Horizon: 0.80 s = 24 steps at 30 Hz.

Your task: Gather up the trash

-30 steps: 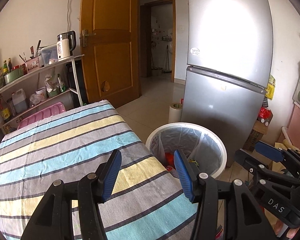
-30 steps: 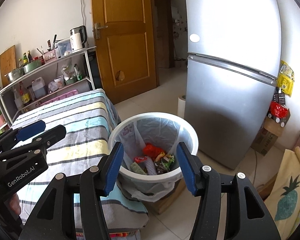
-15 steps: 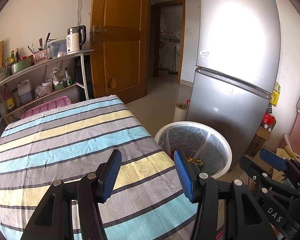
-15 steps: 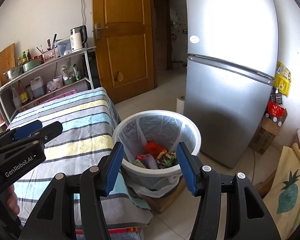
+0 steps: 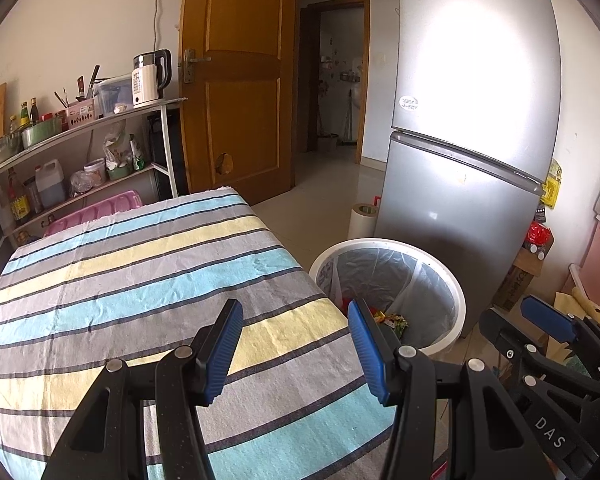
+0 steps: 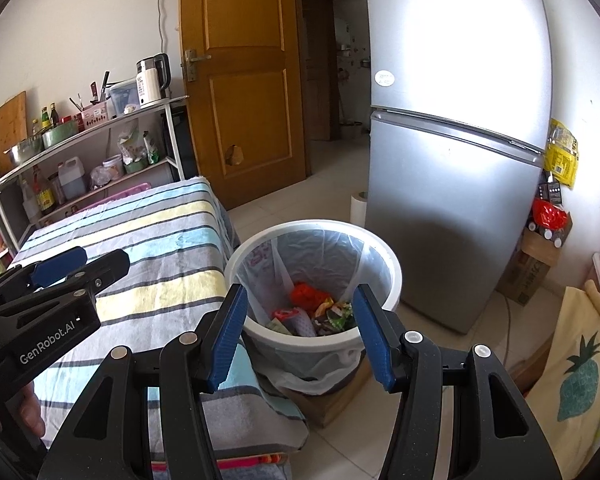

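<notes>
Since the trash (image 6: 314, 310) already lies in a heap at the bottom of the lined white bin (image 6: 388, 256), which stands on the floor between the table's right edge and the fridge (image 6: 456, 168), the collecting step looks all but finished. No litter shows on the striped tablecloth (image 5: 140, 280). Both tools are empty: the right gripper (image 6: 298, 334) hangs spread above the bin's near rim, and the left gripper (image 5: 296, 346) is spread over the near right corner of the table. My guess for the next move: look for leftover scraps, or else gather the bag's edges.
</notes>
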Each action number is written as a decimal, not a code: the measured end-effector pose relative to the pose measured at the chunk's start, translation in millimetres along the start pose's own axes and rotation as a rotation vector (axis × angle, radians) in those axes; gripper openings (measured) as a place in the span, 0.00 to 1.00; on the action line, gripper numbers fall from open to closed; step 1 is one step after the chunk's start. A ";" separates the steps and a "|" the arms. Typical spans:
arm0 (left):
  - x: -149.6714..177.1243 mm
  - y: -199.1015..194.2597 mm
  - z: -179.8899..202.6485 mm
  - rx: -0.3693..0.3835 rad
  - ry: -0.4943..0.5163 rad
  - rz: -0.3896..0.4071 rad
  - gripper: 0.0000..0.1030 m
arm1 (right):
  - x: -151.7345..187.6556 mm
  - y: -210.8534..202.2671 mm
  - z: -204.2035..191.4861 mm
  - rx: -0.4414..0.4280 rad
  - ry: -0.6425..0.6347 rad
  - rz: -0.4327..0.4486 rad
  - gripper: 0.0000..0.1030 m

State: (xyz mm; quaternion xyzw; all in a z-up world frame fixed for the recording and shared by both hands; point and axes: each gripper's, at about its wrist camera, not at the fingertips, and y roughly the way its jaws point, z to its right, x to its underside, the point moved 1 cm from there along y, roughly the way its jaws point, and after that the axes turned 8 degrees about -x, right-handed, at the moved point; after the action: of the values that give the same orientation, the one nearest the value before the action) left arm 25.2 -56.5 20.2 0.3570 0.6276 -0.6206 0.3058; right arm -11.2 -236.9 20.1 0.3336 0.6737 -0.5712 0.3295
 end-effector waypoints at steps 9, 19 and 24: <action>2.6 2.7 1.7 0.000 0.003 -0.005 0.53 | -0.2 -0.5 -2.3 0.003 -0.001 0.002 0.54; 3.8 1.5 -0.9 -0.001 -0.001 -0.008 0.53 | 0.4 0.8 -1.6 0.005 0.003 0.000 0.54; 3.4 2.1 -1.5 -0.002 0.000 -0.010 0.53 | 0.4 1.2 -2.0 0.003 0.004 -0.002 0.54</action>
State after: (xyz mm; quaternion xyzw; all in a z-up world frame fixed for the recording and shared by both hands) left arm 25.1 -54.8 16.3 0.3537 0.6299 -0.6215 0.3029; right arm -10.6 -234.8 19.4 0.3345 0.6738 -0.5719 0.3271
